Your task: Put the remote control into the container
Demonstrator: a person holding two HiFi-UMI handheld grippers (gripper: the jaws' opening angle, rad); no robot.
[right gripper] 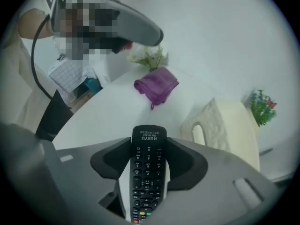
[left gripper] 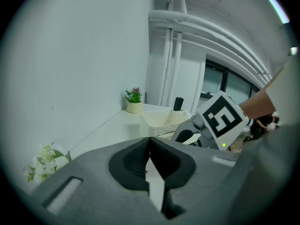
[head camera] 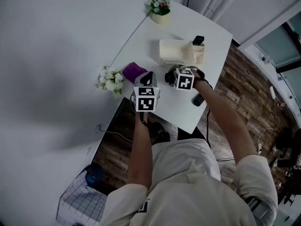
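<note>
the container (head camera: 176,52) stands mid-surface (head camera: 214,36), its top open from above. a black object (head camera: 198,40) stands upright at its far right corner; whether in or behind it cannot be told. a wall (head camera: 56,55) shuts off the left side, and a cloth (head camera: 135,71) and white flowers (head camera: 109,79) crowd that edge near the container's left. a potted plant (head camera: 160,8) sits at the far end, well apart. the right edge opens onto floor (head camera: 235,79). the near strip before the container is taken up by the left gripper (left gripper: 151,146) and right gripper (right gripper: 149,142), side by side but apart. between the right one's spread fingers (right gripper: 110,161) a remote (right gripper: 147,182) fills nearly the whole gap.
</note>
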